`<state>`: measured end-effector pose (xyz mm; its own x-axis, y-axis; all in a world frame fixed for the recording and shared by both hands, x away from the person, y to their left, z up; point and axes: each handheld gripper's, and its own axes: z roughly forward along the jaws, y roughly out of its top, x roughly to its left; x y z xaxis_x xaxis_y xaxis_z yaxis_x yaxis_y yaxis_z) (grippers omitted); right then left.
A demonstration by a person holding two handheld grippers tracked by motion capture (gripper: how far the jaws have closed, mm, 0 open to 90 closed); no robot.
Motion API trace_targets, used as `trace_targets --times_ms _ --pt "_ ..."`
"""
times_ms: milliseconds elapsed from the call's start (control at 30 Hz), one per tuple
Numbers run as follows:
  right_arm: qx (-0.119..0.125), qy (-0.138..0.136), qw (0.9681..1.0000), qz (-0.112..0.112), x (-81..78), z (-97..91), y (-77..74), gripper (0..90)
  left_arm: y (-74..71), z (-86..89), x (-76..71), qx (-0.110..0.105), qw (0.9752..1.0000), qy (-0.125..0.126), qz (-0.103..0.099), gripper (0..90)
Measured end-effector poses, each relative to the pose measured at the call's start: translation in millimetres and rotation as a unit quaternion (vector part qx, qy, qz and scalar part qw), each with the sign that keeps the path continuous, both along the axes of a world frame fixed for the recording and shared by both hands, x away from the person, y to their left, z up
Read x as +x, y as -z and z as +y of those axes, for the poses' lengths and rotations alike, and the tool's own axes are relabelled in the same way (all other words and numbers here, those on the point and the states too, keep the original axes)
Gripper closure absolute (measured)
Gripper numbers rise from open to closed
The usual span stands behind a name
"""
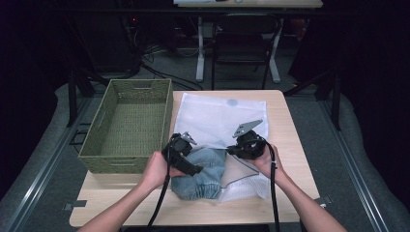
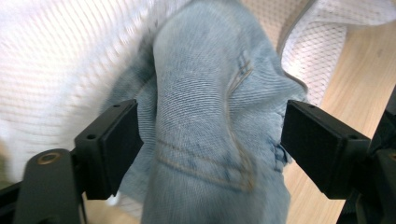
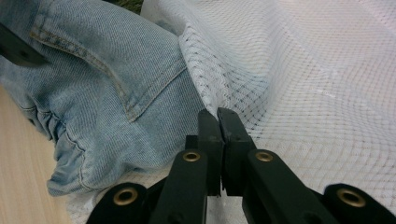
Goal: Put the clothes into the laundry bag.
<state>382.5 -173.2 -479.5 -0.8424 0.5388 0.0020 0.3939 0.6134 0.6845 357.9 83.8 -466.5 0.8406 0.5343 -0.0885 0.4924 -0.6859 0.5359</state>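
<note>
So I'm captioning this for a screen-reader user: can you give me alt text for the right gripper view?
The right gripper has its black jaws shut on the edge of a white mesh bag. A light-blue denim garment lies partly inside the bag's opening, on a wooden table.

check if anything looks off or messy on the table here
Only the denim garment: it lies bunched, half inside the white mesh bag and half out at its open edge. Nothing looks spilled or damaged; the woven basket sits square on the table.
</note>
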Motion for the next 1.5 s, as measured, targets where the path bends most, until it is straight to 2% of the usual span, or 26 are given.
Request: trace_targets --times_ms 100,133,167,233,267,300,367,467,533,633,667,700,800,900,1000,1033,1133,1167,1233,1267,1367,1433,1500 --pt "0.0 0.001 1.0 -0.001 0.0 0.6 -0.4 89.2 -5.0 5.4 -4.8 0.004 1.0 0.007 -0.002 18.7" --pt "0.0 0.001 1.0 0.0 0.0 0.7 -0.5 89.2 -3.9 6.8 -5.4 0.011 0.9999 0.006 -0.002 19.2" --pt "0.0 0.001 1.0 0.0 0.0 0.8 -0.3 89.2 -0.9 8.0 -5.6 0.011 0.9999 0.007 0.007 19.5" --pt "0.0 0.002 1.0 0.001 0.1 0.8 -0.1 89.2 7.6 9.6 -5.2 0.02 0.9997 0.003 0.01 21.9" --pt "0.0 0.0 1.0 0.002 0.6 0.9 0.3 89.2 12.8 9.6 -4.5 0.022 0.9996 0.004 0.019 26.8" --pt "0.0 0.0 1.0 0.002 0.6 0.9 0.3 89.2 18.0 9.5 -4.3 0.02 0.9994 0.003 0.029 26.8" --pt "-0.001 0.0 1.0 0.002 1.0 1.2 0.8 89.2 28.8 7.2 -3.6 0.025 0.9992 -0.002 0.032 30.2" --pt "-0.002 -0.002 1.0 0.002 1.1 1.7 1.5 89.2 43.5 4.4 -3.4 0.019 0.9993 -0.012 0.03 32.4" --pt "-0.003 -0.001 1.0 0.004 0.6 2.3 2.4 89.2 49.4 5.5 -4.8 0.008 0.9996 -0.015 0.022 42.0" --pt "-0.005 -0.001 1.0 0.004 0.9 3.7 3.7 89.2 50.3 8.4 -7.6 -0.013 0.9997 -0.013 0.017 63.3" --pt "-0.006 -0.005 1.0 0.001 1.2 3.8 3.5 89.2 49.3 8.6 -9.2 -0.017 0.9997 -0.011 0.013 67.4" --pt "-0.004 -0.003 1.0 0.002 0.5 4.6 2.8 89.2 48.8 8.2 -10.1 -0.022 0.9996 -0.013 0.011 70.5" --pt "0.001 -0.006 1.0 -0.001 -0.3 5.2 0.0 89.2 40.2 7.9 -12.4 -0.037 0.9991 -0.021 0.003 72.6" --pt "0.016 -0.007 0.9998 -0.007 -2.8 5.1 -7.8 89.2 27.4 7.7 -12.5 -0.046 0.9984 -0.031 -0.008 72.9" --pt "0.041 -0.007 0.9989 -0.024 -6.9 4.5 -20.7 89.2 13.9 6.5 -10.2 -0.072 0.9964 -0.044 -0.004 72.5" --pt "0.041 -0.007 0.9989 -0.024 -6.9 4.5 -20.7 89.2 12.0 5.1 -9.0 -0.082 0.9954 -0.05 0.002 72.5" --pt "0.045 -0.005 0.9988 -0.019 -4.6 3.4 -20.9 89.2 21.5 -4.8 -3.2 -0.062 0.9967 -0.052 0.0 71.4" --pt "0.044 -0.004 0.999 -0.013 -3.6 3.3 -18.4 89.2 29.3 -8.4 -0.5 -0.057 0.997 -0.052 0.007 71.0" --pt "0.032 -0.006 0.9995 -0.004 -1.3 3.6 -10.2 89.2 44.7 -14.4 3.5 -0.06 0.9965 -0.053 0.025 69.5" --pt "0.027 -0.005 0.9996 0.002 -1.0 3.9 -6.7 89.3 48.2 -16.7 4.3 -0.061 0.9966 -0.05 0.023 68.0" --pt "0.02 -0.007 0.9998 0.005 -0.8 3.6 -3.2 89.2 41.0 -17.9 2.7 -0.047 0.9982 -0.037 -0.001 54.6" --pt "0.022 -0.005 0.9998 0.003 -1.5 3.5 -4.2 89.2 34.3 -14.3 0.8 -0.045 0.9984 -0.033 -0.004 40.7" --pt "0.021 -0.005 0.9998 0.004 -1.9 3.0 -4.5 89.2 26.9 -10.3 -3.4 -0.043 0.9984 -0.031 -0.02 34.3"
